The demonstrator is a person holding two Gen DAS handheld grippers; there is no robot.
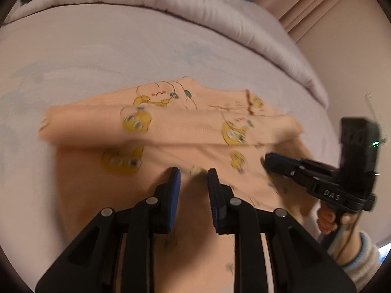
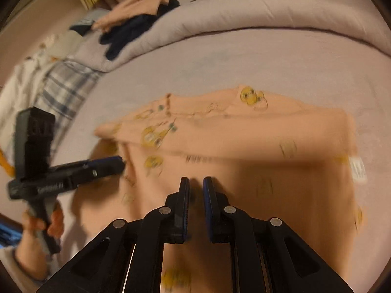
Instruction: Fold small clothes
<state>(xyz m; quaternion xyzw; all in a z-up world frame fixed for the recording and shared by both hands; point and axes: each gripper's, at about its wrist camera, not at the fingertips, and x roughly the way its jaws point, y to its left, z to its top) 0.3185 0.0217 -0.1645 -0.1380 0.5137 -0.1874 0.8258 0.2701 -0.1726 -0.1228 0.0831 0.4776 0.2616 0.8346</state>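
Observation:
A small peach garment (image 1: pixel 185 131) with yellow cartoon prints lies on the pale bed sheet, its far part folded over the near part; it also fills the right wrist view (image 2: pixel 244 131). My left gripper (image 1: pixel 193 173) is open with a gap between its blue pads, just above the garment's near part. It shows from the side in the right wrist view (image 2: pixel 119 162). My right gripper (image 2: pixel 196 182) has its jaws narrowly apart over the cloth, with nothing clearly pinched. It shows at the garment's right edge in the left wrist view (image 1: pixel 268 162). Both views are motion-blurred.
A rolled pale duvet (image 1: pixel 220 12) runs along the far side of the bed. A pile of peach and dark blue clothes (image 2: pixel 136 17) lies on it at the far left. A plaid cloth (image 2: pixel 63 88) lies at the left.

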